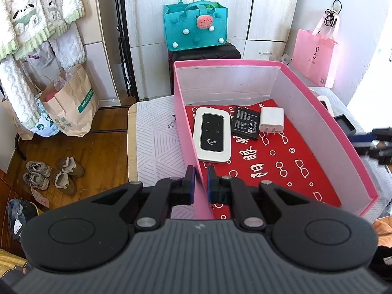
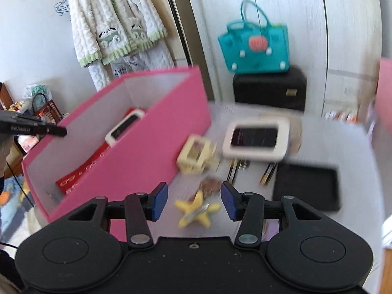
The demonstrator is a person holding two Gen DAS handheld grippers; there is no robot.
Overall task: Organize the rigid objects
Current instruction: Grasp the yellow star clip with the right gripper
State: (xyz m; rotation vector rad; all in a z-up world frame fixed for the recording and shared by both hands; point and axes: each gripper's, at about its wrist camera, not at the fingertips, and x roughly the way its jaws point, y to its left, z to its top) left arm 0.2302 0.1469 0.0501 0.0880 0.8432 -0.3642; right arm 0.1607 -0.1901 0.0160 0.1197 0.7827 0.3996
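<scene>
Bedroom clutter rings a pale patterned bed cover [image 1: 156,132], where a pink box [image 1: 316,112] with a red printed lining sits at the near left of the scattered items.

The left gripper [image 1: 201,183] is clamped on the box's near-left wall, one pad on either side of the thin card, angled downward. Inside the box, toward its far end, lie a white pocket router [image 1: 212,134], a black battery [image 1: 246,123] and a white charger plug [image 1: 271,120] side by side.

The right gripper [image 2: 194,202] hangs with its jaws apart and nothing between them, tilted down above a yellow star toy [image 2: 196,212]. Farther out on the cover lie a small cream frame-like object [image 2: 196,155], a white-cased phone [image 2: 256,138] and a black tray [image 2: 307,186].

The right view is smeared, so a grab made in this haste could land off-centre and knock the star or graze the box's right wall. The left pinch on thin card could crease or tilt the box, sliding the three devices together.
</scene>
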